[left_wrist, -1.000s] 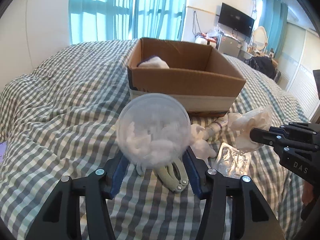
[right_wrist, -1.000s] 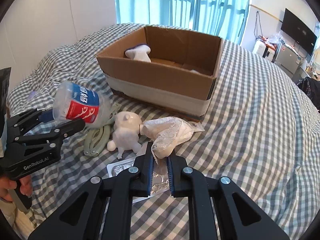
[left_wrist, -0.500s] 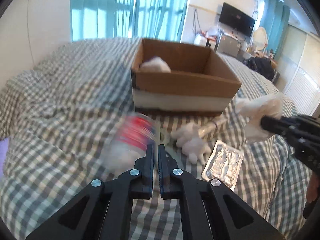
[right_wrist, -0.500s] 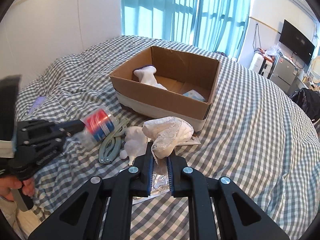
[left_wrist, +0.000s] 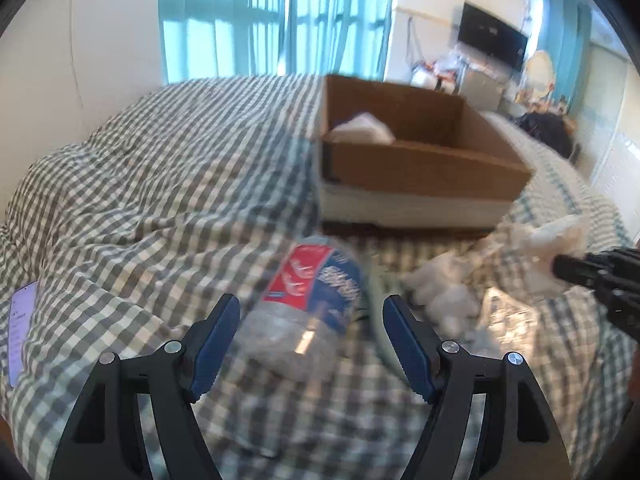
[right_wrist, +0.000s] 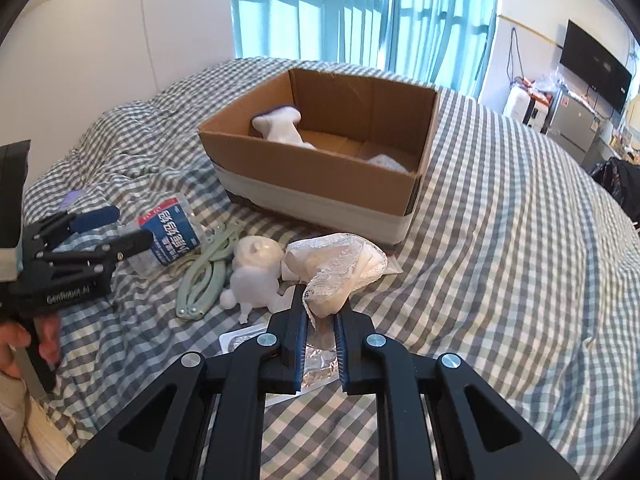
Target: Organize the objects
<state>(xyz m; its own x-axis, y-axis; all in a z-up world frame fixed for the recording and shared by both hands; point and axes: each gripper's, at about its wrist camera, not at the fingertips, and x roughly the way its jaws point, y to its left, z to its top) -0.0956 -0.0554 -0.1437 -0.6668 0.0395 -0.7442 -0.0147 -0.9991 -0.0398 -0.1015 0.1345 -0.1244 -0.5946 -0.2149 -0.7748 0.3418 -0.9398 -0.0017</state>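
My left claw (left_wrist: 311, 344) is spread wide, the plastic bottle (left_wrist: 308, 304) lying on the checkered bed (right_wrist: 500, 240) between its fingers, untouched. My right claw (right_wrist: 322, 322) is clamped on the white lace cloth (right_wrist: 340, 272), lifted near the cardboard box (right_wrist: 320, 176), right of the white figurine (right_wrist: 254, 276).

Bright daylight from teal-curtained windows (right_wrist: 360, 12) at 12 o'clock; left view motion-blurred, right sharp; fisheye edges dark, warped.

"GenRobot.AI" is printed in white on the side of the left hand-held gripper (right_wrist: 100, 236). The plastic bottle (right_wrist: 170, 234) has a blue-and-red label with white Chinese characters, too small to read.
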